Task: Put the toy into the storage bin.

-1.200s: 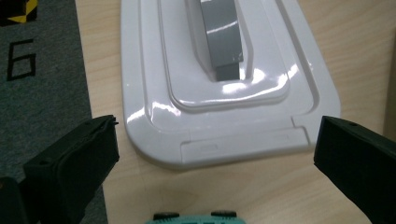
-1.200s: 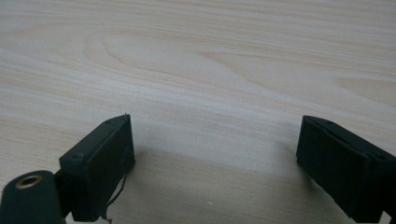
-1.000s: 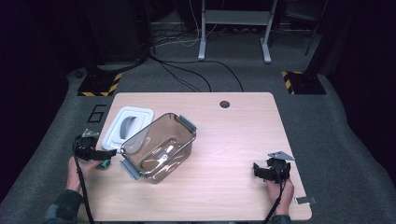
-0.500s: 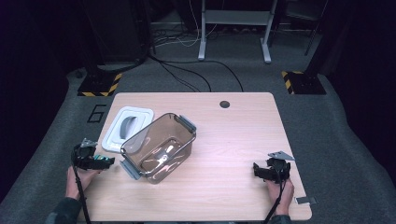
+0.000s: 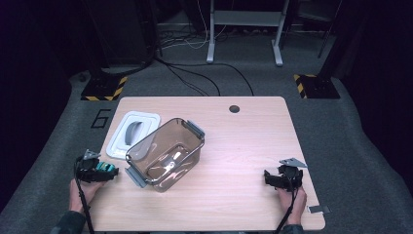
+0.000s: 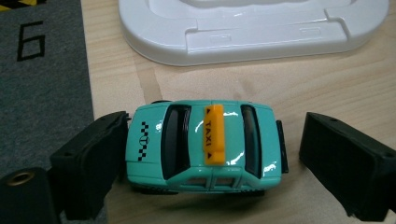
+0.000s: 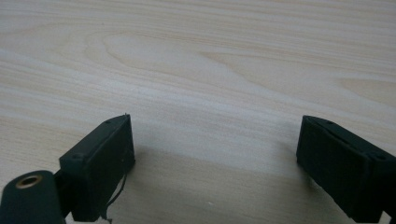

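So the little teal toy taxi (image 6: 205, 144) is sitting on the wooden table (image 5: 243, 146), right between the jaws of the left gripper (image 6: 205, 158). In the left gripper view it lies crosswise to the jaws, yellow TAXI sign up. Its nose end looks to be touching the left-hand jaw, or next to it, while there's a clear gap between its tail end and the other jaw. The jaws have just been closing in on it, but with that gap I'd call it not gripped yet, jaws apart around the car.

Just past the taxi, ahead of the jaws, is a white lid (image 6: 252, 28) lying flat on the table, near the car but not touching it. In the high view a clear brownish container (image 5: 165, 153) with grey latches sits beside that lid, off to the inner side of the left gripper and tilted, one edge apparently propped on the lid. There's something shiny inside it that I can't make out.

The right gripper (image 5: 278, 179) is well away on the other side of the table, resting low over bare wood. Its jaws stand wide apart with nothing between them in the right gripper view.
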### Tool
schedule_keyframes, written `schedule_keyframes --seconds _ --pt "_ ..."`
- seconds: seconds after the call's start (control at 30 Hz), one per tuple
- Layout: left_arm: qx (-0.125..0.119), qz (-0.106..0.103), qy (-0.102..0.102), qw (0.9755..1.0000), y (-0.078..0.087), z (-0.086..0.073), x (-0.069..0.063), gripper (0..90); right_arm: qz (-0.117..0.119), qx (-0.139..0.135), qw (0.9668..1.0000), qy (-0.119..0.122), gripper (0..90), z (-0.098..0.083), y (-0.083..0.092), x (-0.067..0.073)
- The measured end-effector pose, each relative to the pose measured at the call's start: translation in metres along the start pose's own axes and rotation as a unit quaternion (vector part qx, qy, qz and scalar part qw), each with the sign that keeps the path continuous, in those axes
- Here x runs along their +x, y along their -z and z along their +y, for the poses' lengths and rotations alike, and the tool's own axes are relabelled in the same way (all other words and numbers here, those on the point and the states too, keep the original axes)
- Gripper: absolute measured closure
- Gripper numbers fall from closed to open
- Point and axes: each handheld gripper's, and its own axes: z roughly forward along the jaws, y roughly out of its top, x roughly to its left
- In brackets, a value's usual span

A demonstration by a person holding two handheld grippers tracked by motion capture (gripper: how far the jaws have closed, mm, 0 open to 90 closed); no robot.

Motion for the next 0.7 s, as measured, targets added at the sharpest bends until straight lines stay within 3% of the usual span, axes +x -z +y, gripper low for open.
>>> schedule_keyframes --seconds 0.3,0.7 --pt "-0.014 0.01 0.014 0.9997 0.0054 -0.0046 -0.0015 23.2 0.0 0.0 1.0 0.0 10.4 0.0 0.0 0.0" --pt "-0.017 0.012 0.018 0.9996 0.0076 -0.0031 -0.0029 24.4 0.0 0.0 1.0 0.0 10.4 0.0 0.0 0.0001"
